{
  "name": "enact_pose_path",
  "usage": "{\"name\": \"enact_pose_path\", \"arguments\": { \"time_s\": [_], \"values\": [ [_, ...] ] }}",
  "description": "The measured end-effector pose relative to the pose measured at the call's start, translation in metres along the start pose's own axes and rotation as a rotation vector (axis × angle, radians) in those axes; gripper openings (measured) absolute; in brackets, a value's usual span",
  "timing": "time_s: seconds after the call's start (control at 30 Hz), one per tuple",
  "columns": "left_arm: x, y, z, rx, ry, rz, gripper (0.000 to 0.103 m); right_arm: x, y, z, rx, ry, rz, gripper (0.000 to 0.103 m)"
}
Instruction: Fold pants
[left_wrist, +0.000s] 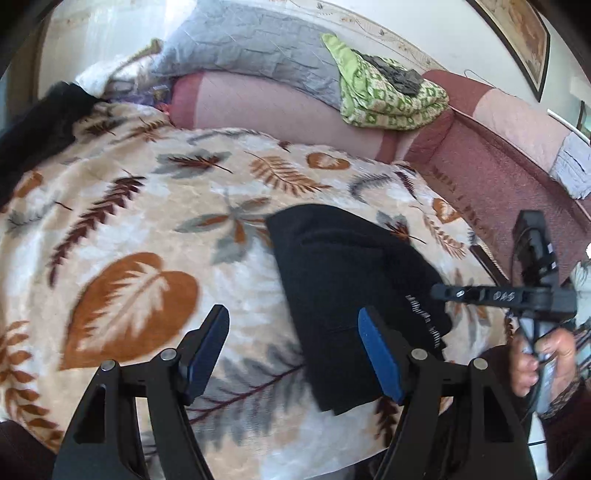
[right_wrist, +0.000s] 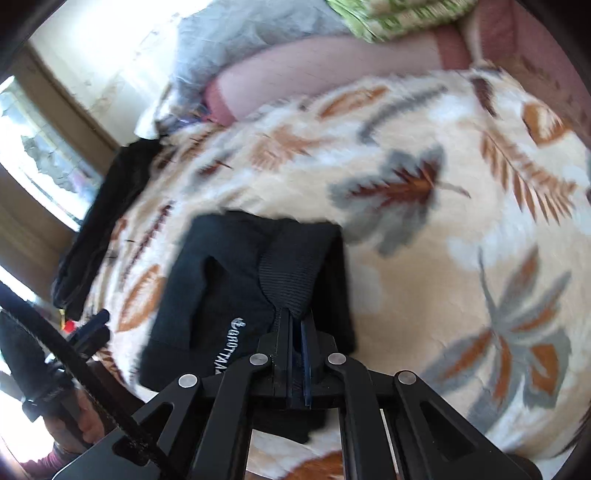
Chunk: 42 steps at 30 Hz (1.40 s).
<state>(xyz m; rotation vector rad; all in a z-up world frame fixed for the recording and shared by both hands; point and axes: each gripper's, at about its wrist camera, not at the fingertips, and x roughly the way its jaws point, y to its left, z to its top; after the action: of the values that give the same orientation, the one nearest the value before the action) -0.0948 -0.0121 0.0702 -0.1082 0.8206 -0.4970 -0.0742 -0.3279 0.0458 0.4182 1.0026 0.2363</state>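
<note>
- Pants (left_wrist: 343, 280), black and folded into a compact bundle, lie on the leaf-print blanket (left_wrist: 129, 229) toward its near right part in the left wrist view; white lettering (left_wrist: 424, 321) runs along the edge of 1 fold.
- Beneath them, that cream blanket with rust, brown and grey leaves spreads across nearly the whole bed surface in both views.
- Behind the blanket, a long pink bolster (left_wrist: 266, 107) lies along the wall, with a grey quilted pillow (left_wrist: 251, 48) leaning above it.
- A second dark garment (left_wrist: 33, 125) is heaped at the blanket's far left edge, well apart from the pants.
- On the bolster's right end sits a folded green-and-cream patterned cloth (left_wrist: 388, 99) with something dark on top.
- Left gripper (left_wrist: 291, 339) hovers over the blanket with its 2 blue-padded fingers (left_wrist: 380, 354) spread wide apart; nothing is between them, and the right-hand pad overlaps the pants' near left edge in the view, though contact cannot be judged.
- Right gripper (right_wrist: 295, 325) has its 2 fingers pressed together, pinching a ribbed black layer of the pants (right_wrist: 258, 280) at the bundle's near edge.
- In the left wrist view, the right gripper (left_wrist: 439, 291) shows from the side at the pants' right edge, with the person's right hand (left_wrist: 543, 362) around its handle.
</note>
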Motion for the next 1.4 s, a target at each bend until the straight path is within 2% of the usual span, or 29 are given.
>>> {"name": "enact_pose_path", "arguments": {
  "time_s": [0.07,0.2,0.33,0.4,0.57,0.63,0.8,0.87,0.97,1.07,1.17,1.23,1.3,1.4],
  "values": [
    [0.017,-0.01,-0.001,0.01,0.033,-0.028,0.072,0.01,-0.006,-0.004,0.016,0.026,-0.001,0.004],
    [0.055,-0.026,-0.012,0.023,0.135,-0.028,0.072,0.025,-0.003,-0.007,-0.002,0.034,-0.024,0.004],
    [0.063,-0.031,-0.018,0.029,0.13,0.003,0.073,0.029,-0.004,-0.005,-0.023,0.034,-0.026,0.005],
    [0.063,-0.03,-0.018,0.031,0.131,0.002,0.073,0.026,-0.006,-0.005,-0.026,0.028,-0.027,0.01],
    [0.065,-0.026,-0.022,0.014,0.131,-0.007,0.073,-0.009,0.006,-0.001,-0.064,-0.099,-0.081,0.012],
    [0.065,-0.025,-0.024,-0.003,0.129,-0.011,0.073,-0.016,0.018,0.006,-0.093,-0.123,-0.041,0.012],
    [0.066,-0.023,-0.028,-0.026,0.122,-0.017,0.073,0.006,0.045,0.037,-0.11,-0.068,0.105,0.012],
    [0.066,-0.024,-0.027,-0.022,0.121,-0.013,0.073,0.027,0.054,0.051,-0.113,-0.026,0.149,0.012],
    [0.065,-0.026,-0.028,-0.016,0.116,-0.008,0.073,0.072,0.061,0.069,-0.067,0.087,0.194,0.012],
    [0.064,-0.028,-0.028,-0.005,0.109,0.001,0.073,0.113,0.057,0.082,-0.04,0.128,0.106,0.012],
    [0.058,-0.028,-0.025,0.011,0.113,-0.006,0.075,0.122,0.053,0.09,-0.049,0.085,0.032,0.012],
    [0.048,-0.028,-0.023,0.027,0.104,-0.016,0.075,0.113,0.051,0.092,-0.054,0.033,-0.023,0.018],
    [0.037,-0.029,-0.023,0.048,0.086,-0.024,0.075,0.096,0.046,0.09,-0.054,-0.008,-0.029,0.037],
    [0.022,-0.026,-0.019,0.057,0.047,-0.02,0.075,0.063,0.041,0.08,-0.098,-0.083,-0.066,0.04]
  ]
}}
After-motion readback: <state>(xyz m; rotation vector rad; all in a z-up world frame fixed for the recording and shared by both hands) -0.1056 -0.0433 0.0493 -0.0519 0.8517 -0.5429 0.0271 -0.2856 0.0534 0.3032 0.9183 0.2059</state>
